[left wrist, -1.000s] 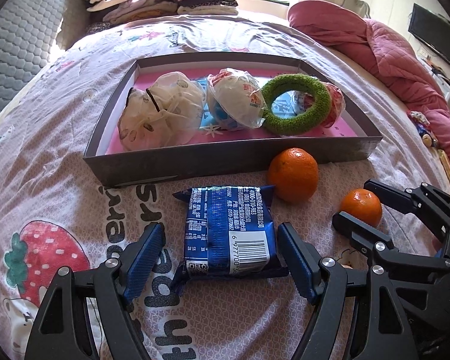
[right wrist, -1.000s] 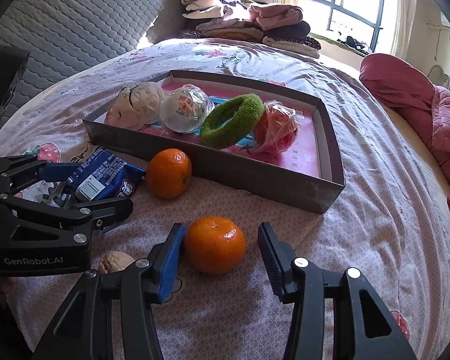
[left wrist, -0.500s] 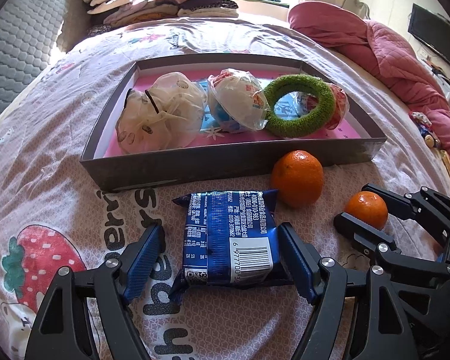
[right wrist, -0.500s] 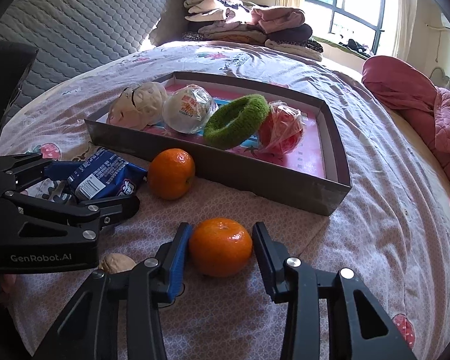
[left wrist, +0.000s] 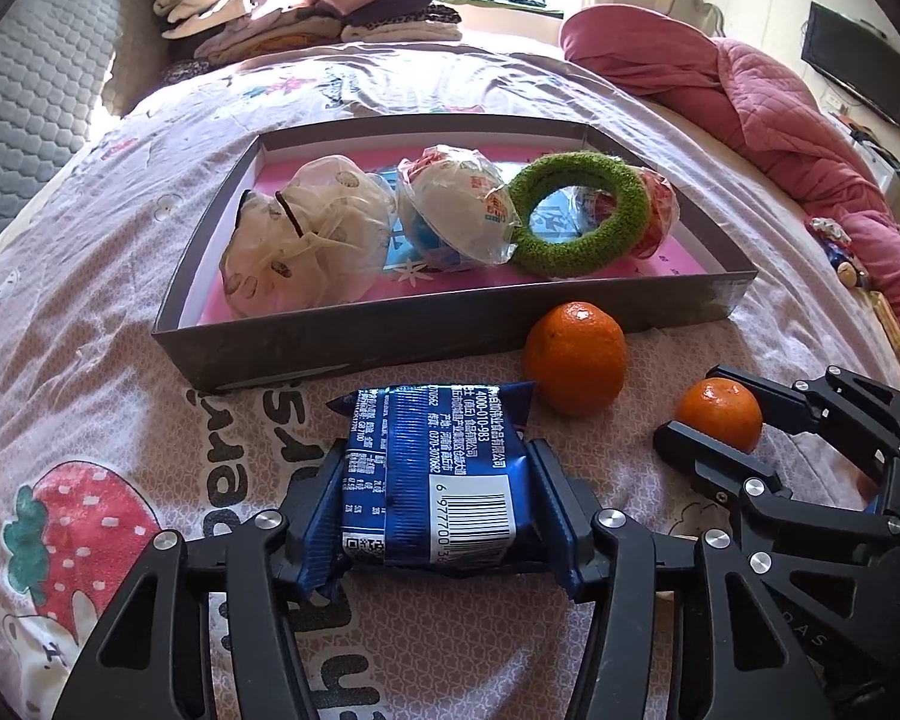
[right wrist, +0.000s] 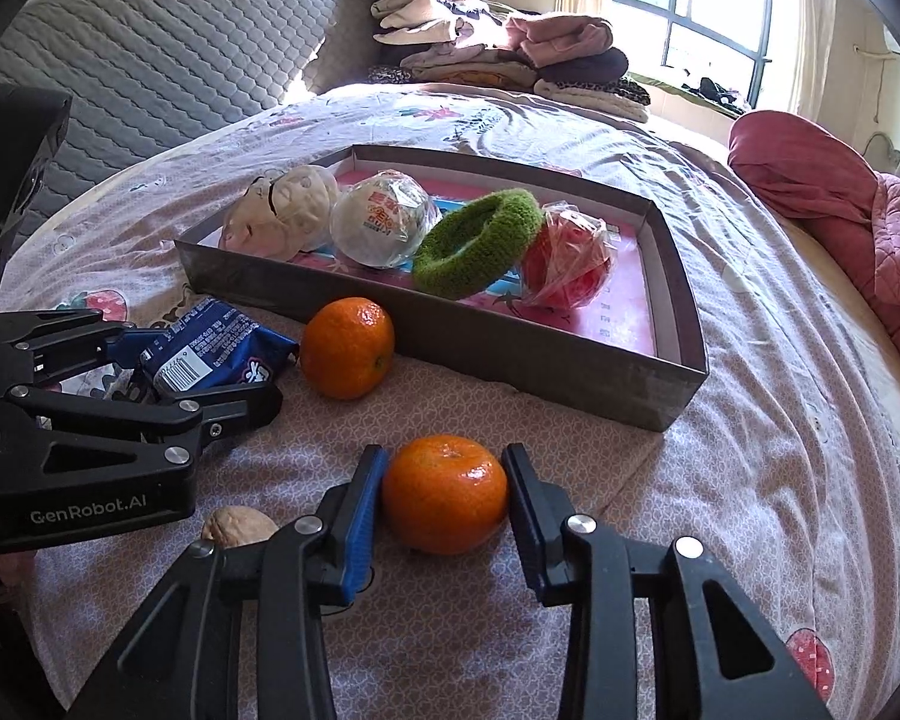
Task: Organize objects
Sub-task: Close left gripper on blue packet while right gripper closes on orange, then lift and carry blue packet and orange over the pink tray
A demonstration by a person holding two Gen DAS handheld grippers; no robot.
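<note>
The grey tray (left wrist: 426,336) beyond both tongs already holds four items. The left tongs (left wrist: 435,495) are closing on the blue snack packet (left wrist: 432,468); the right tongs (right wrist: 444,495) pinch a small orange (right wrist: 444,492). A bigger orange (right wrist: 347,347) and a walnut (right wrist: 237,525) wait outside.

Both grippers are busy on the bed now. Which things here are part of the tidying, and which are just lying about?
Job:
- blue snack packet, left gripper closing on it
- small orange in right gripper
- other orange
- walnut
- tray

Lying about:
- folded clothes
- pink quilt
- television
</note>
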